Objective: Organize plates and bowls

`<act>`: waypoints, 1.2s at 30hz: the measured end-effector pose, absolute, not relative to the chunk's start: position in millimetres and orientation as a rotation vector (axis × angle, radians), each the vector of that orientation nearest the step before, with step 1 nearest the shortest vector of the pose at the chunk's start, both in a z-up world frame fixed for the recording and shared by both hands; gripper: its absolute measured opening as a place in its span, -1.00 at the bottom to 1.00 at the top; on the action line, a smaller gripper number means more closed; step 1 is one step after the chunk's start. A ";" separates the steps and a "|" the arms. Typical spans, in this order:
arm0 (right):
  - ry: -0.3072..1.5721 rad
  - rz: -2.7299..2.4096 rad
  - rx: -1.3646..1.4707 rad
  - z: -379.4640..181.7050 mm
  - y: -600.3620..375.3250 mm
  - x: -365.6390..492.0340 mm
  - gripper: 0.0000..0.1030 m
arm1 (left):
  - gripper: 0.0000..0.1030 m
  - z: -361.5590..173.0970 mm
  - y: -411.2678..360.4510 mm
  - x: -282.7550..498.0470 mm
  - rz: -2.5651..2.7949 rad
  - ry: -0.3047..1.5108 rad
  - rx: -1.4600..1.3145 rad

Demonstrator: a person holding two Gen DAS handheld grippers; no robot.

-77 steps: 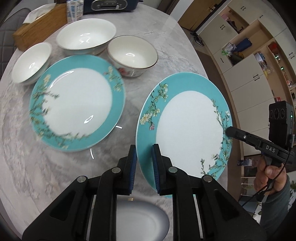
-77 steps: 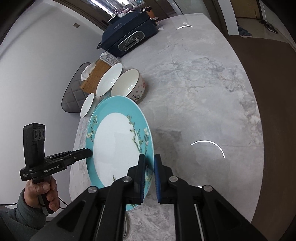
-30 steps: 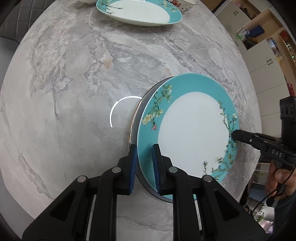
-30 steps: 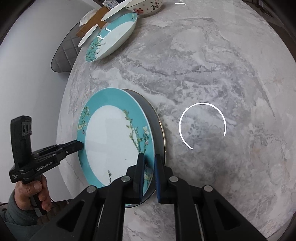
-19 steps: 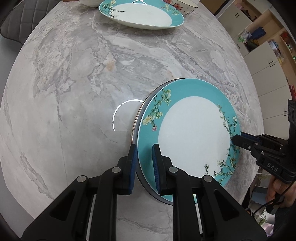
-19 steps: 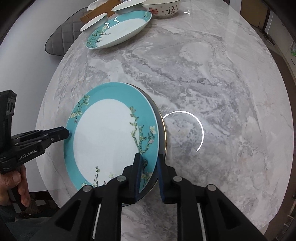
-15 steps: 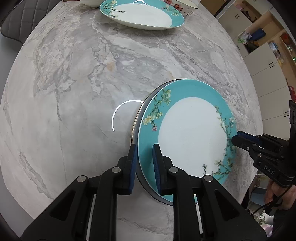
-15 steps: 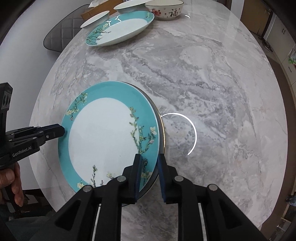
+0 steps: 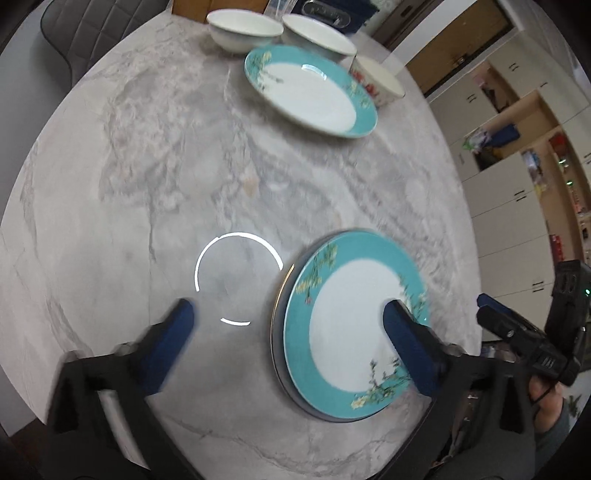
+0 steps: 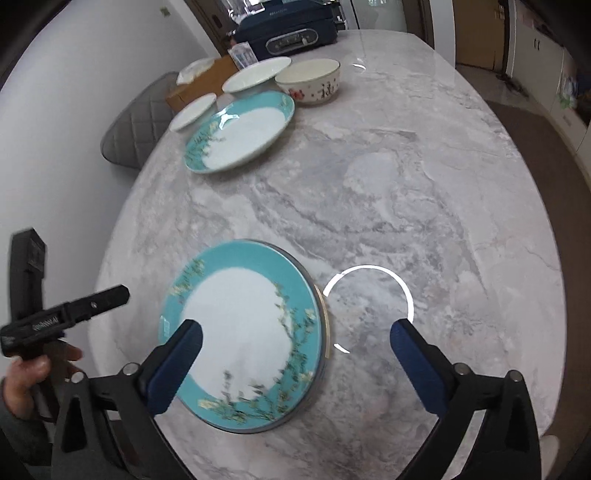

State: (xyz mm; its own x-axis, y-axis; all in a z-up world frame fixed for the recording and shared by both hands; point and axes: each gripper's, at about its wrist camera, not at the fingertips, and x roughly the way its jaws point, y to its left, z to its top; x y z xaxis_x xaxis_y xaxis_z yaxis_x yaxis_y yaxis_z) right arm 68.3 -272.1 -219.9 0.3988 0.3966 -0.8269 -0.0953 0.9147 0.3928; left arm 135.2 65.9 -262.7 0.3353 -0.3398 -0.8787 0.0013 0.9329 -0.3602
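Note:
A teal floral plate (image 9: 354,321) (image 10: 240,332) lies on top of a grey plate (image 9: 277,314) (image 10: 322,332) near the table's front edge. My left gripper (image 9: 288,317) is open above the plate's left rim, holding nothing. My right gripper (image 10: 295,339) is open above its right rim, holding nothing. A second teal plate (image 9: 310,96) (image 10: 240,133) lies at the far side. Around it stand two white bowls (image 9: 243,27) (image 9: 319,37) and a flowered bowl (image 9: 376,81) (image 10: 308,81).
The marble table (image 9: 147,166) (image 10: 406,184) is round. A grey chair (image 10: 136,125) stands at its far left edge. A wooden tissue box (image 10: 199,85) and a dark blue appliance (image 10: 288,29) stand behind the bowls. Cabinets (image 9: 517,166) stand off to the right.
Both grippers let go of the teal plate and opened wide. The plate now rests on the grey plate. Both grippers have pulled back and up.

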 end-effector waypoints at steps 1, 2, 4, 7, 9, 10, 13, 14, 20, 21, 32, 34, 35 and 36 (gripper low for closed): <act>1.126 0.337 0.362 -216.7 -278.9 74.0 1.00 | 0.99 -256.2 69.3 139.3 -0.223 1.184 -0.310; 1.122 0.348 0.414 -212.7 -285.6 80.2 1.00 | 0.99 -248.9 72.5 144.6 -0.221 1.149 -0.290; 1.061 0.351 0.462 -199.9 -294.0 92.8 1.00 | 0.99 -235.5 78.3 161.9 -0.212 1.111 -0.243; 0.939 0.352 0.441 -179.7 -295.2 113.3 1.00 | 0.99 -225.6 84.5 192.2 -0.197 1.113 -0.245; 0.894 0.373 0.439 -173.5 -297.9 134.8 1.00 | 0.99 -221.6 85.1 210.6 -0.182 1.099 -0.247; 0.893 0.394 0.454 -173.4 -299.1 149.5 1.00 | 0.99 -220.6 84.4 220.4 -0.170 1.090 -0.239; 0.936 0.403 0.485 -181.6 -300.0 193.1 1.00 | 0.99 -221.6 80.8 253.2 -0.149 1.088 -0.203; 0.950 0.404 0.485 -185.8 -298.2 210.2 1.00 | 0.99 -223.3 79.6 265.4 -0.143 1.083 -0.193; 0.996 0.402 0.436 -215.6 -282.0 285.8 1.00 | 0.99 -250.8 80.3 337.5 -0.076 1.121 -0.171; 1.006 0.398 0.430 -221.8 -278.3 296.6 1.00 | 0.99 -255.2 80.7 348.3 -0.055 1.133 -0.158; 1.211 0.446 0.508 -279.3 -251.3 370.4 0.78 | 0.85 -305.2 70.7 426.2 0.016 1.248 -0.107; 1.207 0.452 0.494 -279.5 -247.9 373.7 0.76 | 0.57 -311.7 66.8 432.4 0.005 1.268 -0.101; 1.209 0.457 0.487 -279.5 -245.8 374.9 0.73 | 0.51 -315.5 65.0 434.6 -0.001 1.285 -0.099; 1.215 0.468 0.489 -280.8 -243.8 376.6 0.66 | 0.30 -318.8 63.9 436.3 -0.005 1.295 -0.102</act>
State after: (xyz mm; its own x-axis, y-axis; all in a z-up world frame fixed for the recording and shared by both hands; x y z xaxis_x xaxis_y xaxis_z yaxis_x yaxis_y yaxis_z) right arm 376.6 -243.8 -280.8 0.2803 0.5830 -0.7626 -0.0787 0.8057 0.5871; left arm 436.3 63.9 -318.8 0.2731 -0.0610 -0.9601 -0.0533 0.9955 -0.0784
